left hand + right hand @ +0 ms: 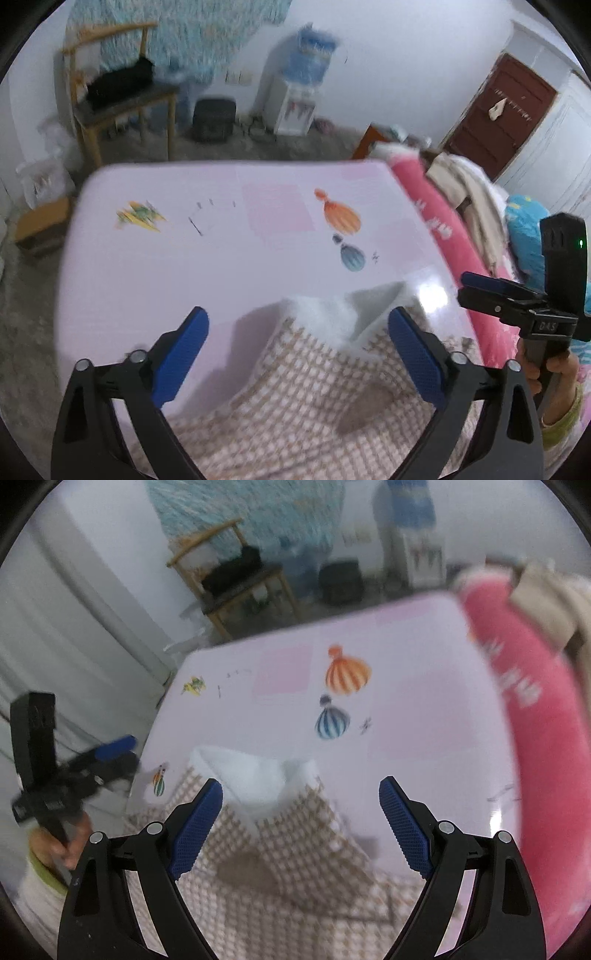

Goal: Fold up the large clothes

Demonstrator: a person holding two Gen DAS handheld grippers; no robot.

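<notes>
A brown-and-white checked garment (314, 387) (295, 849) with a white fleecy lining (332, 317) (255, 775) lies crumpled at the near edge of a pale pink sheet (184, 258) (406, 701) printed with balloons. My left gripper (298, 314) hangs open above the garment, its blue pads (184, 354) wide apart and nothing pinched between them. The right gripper (301, 784) is open too, over the lining's folded corner. Each gripper shows in the other's view, held by a hand: the right one (476, 284) at the right edge, the left one (114, 749) at the left. Both pictures are blurred.
A long pink bolster (424, 206) (517, 701) runs along the sheet's right side, with beige clothes (465, 192) piled beyond it. Past the far edge stand a wooden chair (122, 92), a black bag (214, 118) and a water dispenser (299, 99). A dark red door (502, 110) is at the right.
</notes>
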